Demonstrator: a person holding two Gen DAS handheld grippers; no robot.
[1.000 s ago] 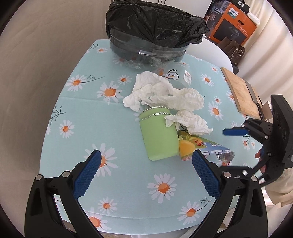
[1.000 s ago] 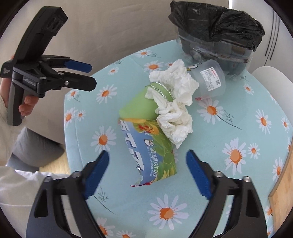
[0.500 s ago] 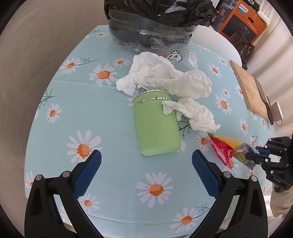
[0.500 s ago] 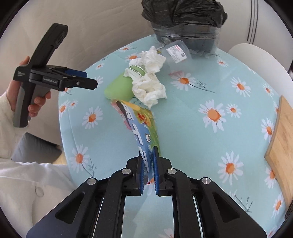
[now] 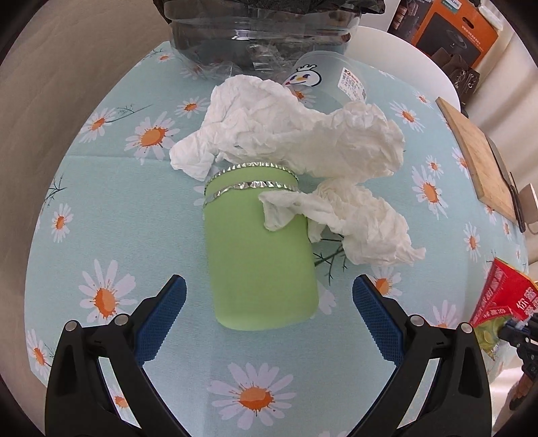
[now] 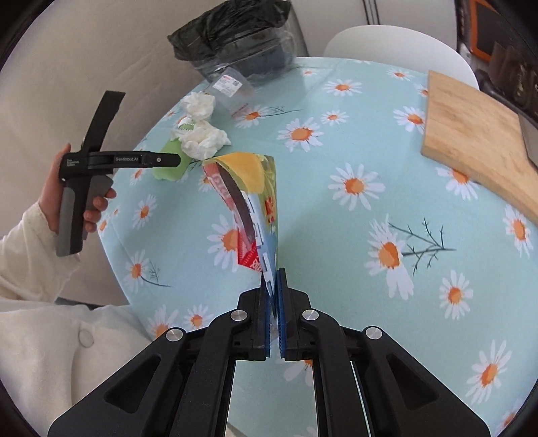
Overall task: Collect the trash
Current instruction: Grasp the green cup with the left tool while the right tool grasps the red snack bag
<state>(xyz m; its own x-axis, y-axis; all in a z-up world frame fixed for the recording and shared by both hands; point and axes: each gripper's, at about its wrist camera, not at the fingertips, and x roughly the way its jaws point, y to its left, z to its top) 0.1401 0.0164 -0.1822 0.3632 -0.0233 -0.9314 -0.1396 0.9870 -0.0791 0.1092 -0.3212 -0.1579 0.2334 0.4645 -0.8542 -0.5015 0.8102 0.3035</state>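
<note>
Your right gripper (image 6: 273, 285) is clamped on a creased snack wrapper (image 6: 250, 205), red, blue and yellow, lifted above the table (image 6: 353, 235). Your left gripper (image 5: 269, 312) is spread wide, the green jar (image 5: 259, 248) lying between its fingers. Crumpled tissues (image 5: 296, 134) touch the jar's rim at 12 o'clock, the bin (image 5: 262, 30) beyond.

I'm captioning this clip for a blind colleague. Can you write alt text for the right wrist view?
The right gripper, shut, pinches a colourful snack wrapper above a daisy-print tablecloth. Beyond it, the left gripper reaches towards a green jar lying among crumpled tissues, with a black-bagged bin at the far edge.
</note>
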